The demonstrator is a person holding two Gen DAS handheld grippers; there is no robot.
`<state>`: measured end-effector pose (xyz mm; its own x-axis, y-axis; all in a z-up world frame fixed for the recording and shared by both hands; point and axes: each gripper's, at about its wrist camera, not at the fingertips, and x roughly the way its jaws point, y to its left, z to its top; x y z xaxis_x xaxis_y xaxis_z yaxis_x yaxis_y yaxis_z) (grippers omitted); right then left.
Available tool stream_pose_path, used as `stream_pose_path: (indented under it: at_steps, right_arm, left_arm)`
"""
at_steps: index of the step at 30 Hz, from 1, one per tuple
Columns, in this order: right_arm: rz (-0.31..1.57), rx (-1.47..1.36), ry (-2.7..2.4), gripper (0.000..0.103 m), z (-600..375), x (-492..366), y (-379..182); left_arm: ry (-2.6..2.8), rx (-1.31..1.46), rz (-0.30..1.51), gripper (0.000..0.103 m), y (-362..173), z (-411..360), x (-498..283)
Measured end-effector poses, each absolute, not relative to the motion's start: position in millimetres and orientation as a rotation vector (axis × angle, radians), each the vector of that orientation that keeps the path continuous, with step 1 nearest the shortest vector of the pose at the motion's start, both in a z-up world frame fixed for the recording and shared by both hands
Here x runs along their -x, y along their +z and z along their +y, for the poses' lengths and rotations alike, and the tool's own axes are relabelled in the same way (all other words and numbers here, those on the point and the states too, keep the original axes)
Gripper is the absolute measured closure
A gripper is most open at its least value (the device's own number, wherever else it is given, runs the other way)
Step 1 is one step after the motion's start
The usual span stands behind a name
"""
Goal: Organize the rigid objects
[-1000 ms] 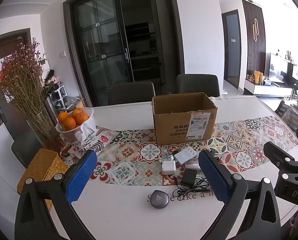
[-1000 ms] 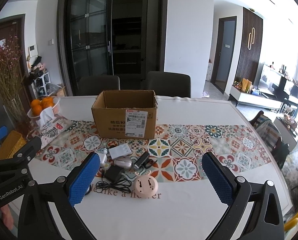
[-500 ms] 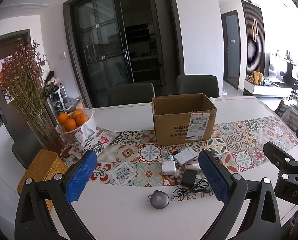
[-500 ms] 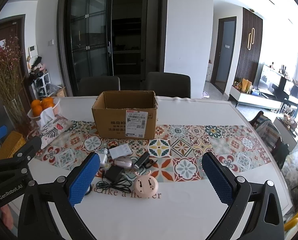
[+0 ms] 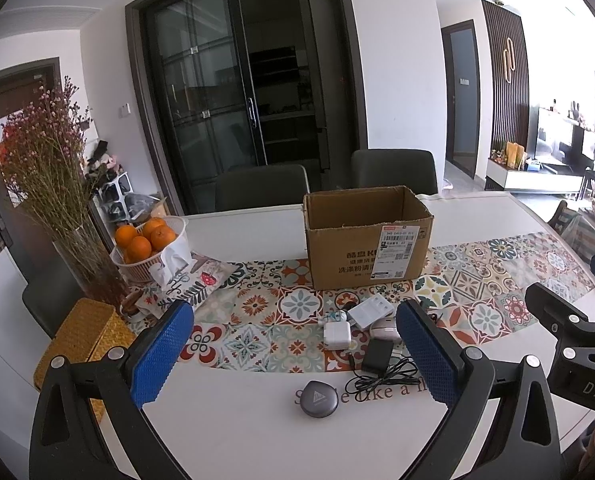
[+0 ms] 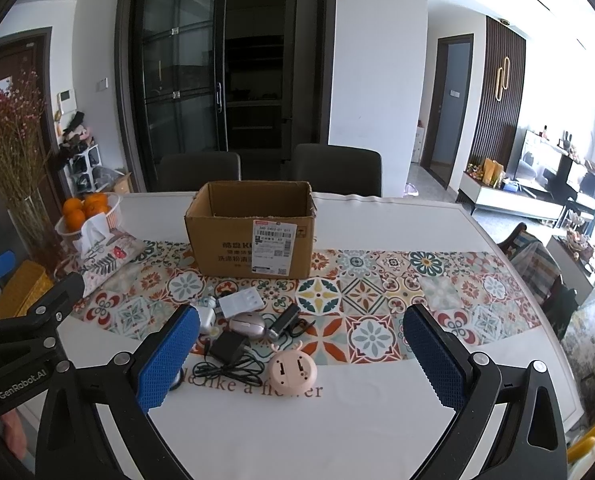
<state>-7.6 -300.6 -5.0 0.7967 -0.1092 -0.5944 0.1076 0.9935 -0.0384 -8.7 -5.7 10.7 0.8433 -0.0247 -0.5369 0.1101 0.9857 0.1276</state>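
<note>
An open cardboard box (image 5: pixel 367 236) (image 6: pixel 253 228) stands on the patterned runner. In front of it lie small items: a grey round puck (image 5: pixel 318 398), a black adapter with cable (image 5: pixel 377 362) (image 6: pixel 227 350), a white charger (image 5: pixel 337 335), a white flat case (image 5: pixel 371 311) (image 6: pixel 241 302), a pinkish mouse (image 6: pixel 247 325), a black clip device (image 6: pixel 284 321) and a pink round gadget (image 6: pixel 292 368). My left gripper (image 5: pixel 297 354) is open and empty above the table's near edge. My right gripper (image 6: pixel 301 356) is open and empty, to the right of the left one.
A basket of oranges (image 5: pixel 149 242), a tissue pouch (image 5: pixel 193 276), a vase of dried flowers (image 5: pixel 49 184) and a yellow woven box (image 5: pixel 83 340) stand at the table's left. Two dark chairs (image 6: pixel 335 168) stand behind the table.
</note>
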Motion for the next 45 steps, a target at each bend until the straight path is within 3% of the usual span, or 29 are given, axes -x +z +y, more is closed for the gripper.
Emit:
stream_pose_path:
  at_steps: [18, 39, 45]
  right_arm:
    - [0.682, -0.006, -0.115, 0.001, -299, -8, -22]
    - [0.862, 0.018, -0.075, 0.001, -300, -38, -134]
    - [0.921, 0.011, -0.052, 0.009, -312, -55, -167]
  left_arm:
    - [-0.111, -0.129, 0.646, 0.000, -17, -1, -12]
    - [-0.115, -0.149, 0.828, 0.000, -126, -12, -33]
    - [-0.099, -0.150, 0.891, 0.000, -156, -25, -49]
